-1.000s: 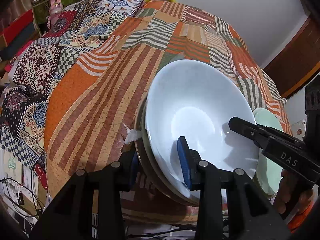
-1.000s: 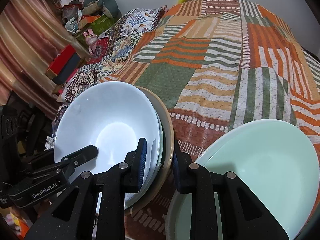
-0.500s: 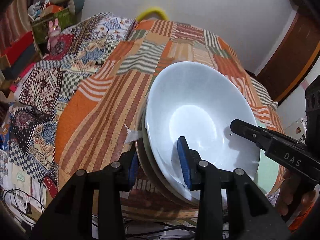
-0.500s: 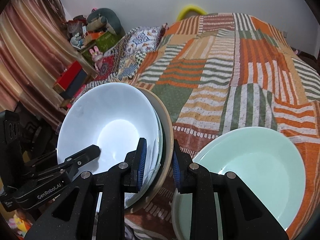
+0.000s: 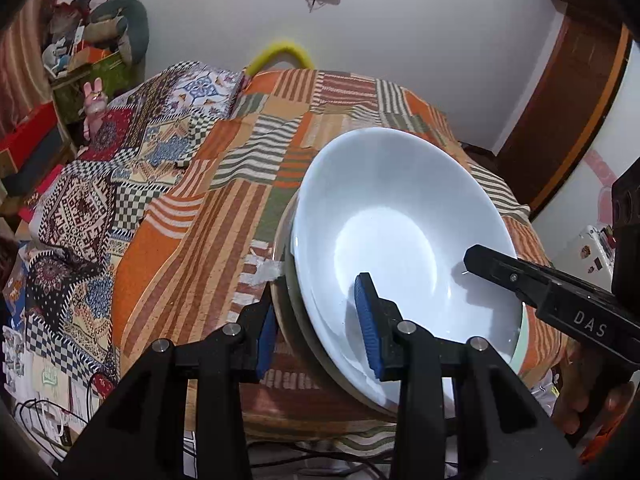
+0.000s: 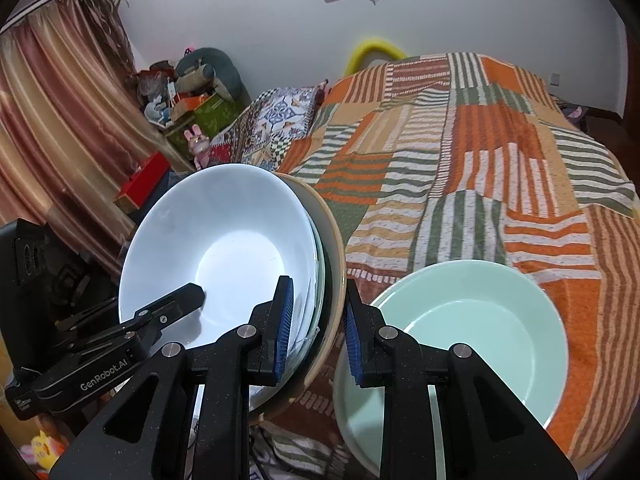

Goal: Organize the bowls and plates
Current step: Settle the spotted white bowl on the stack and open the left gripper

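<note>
Stack of dishes (image 6: 320, 248) is clamped from two sides at its near rim: the left gripper (image 5: 320, 332) is closed across the rim on one side, the right gripper (image 6: 316, 320) is closed across it on the other, one pad inside the white bowl (image 5: 400, 240) and one against the outer tan dish (image 6: 332, 232) in each case. The stack is held tilted, clear of the bed (image 6: 480, 160), its open face turned up and toward the grippers. A pale green plate (image 6: 472, 328) lies flat on the bed just to the right of the stack, nearest the right gripper and partly under it. How many dishes sit between the white bowl and the tan dish cannot be counted, perhaps two. The coming move is judged to turn on that sideways offset: the stack must travel right and level out before it can be lowered onto the green plate.
</note>
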